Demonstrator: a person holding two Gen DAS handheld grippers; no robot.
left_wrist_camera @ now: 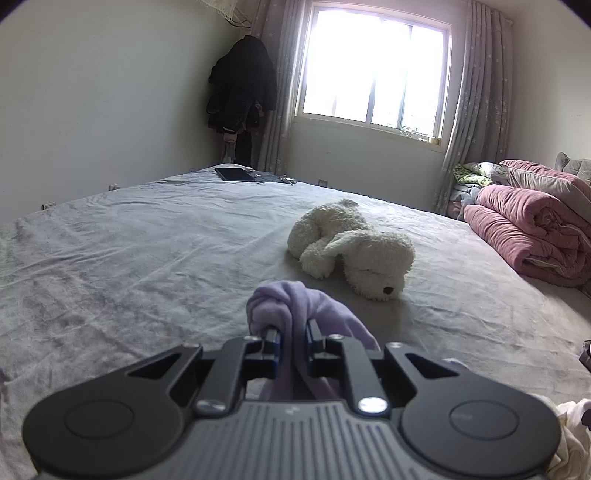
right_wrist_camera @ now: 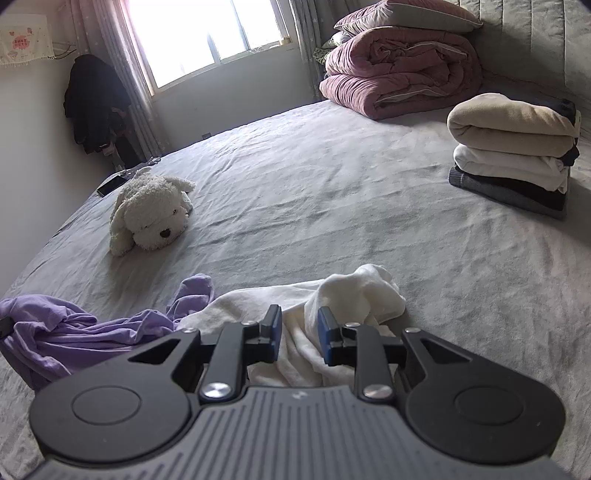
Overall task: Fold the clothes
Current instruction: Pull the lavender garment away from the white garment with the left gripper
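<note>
Purple garment (left_wrist_camera: 295, 306) hangs bunched and creased from left claw (left_wrist_camera: 291, 332).

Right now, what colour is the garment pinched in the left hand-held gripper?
Light purple garment, bunched between the left hand-held gripper; the left wrist view shows it best.

1. A bed (right_wrist_camera: 332, 192) spread with a wrinkled grey sheet fills most of both views.
2. A white plush dog (left_wrist_camera: 351, 251) lies on its side on the sheet, well apart from the bedding stack.
3. A rolled pink quilt (right_wrist_camera: 399, 74) rests at the head of the bed, with a pink-edged pillow (right_wrist_camera: 410, 14) on top of it.
4. A dark flat device (left_wrist_camera: 235, 174) sits at the far corner of the bed, a cable just beside it.
5. A bright window (left_wrist_camera: 373, 66) is flanked by pale grey curtains (left_wrist_camera: 476, 110).
6. Dark coats (left_wrist_camera: 242, 81) hang in the corner, against the left curtain.
</note>
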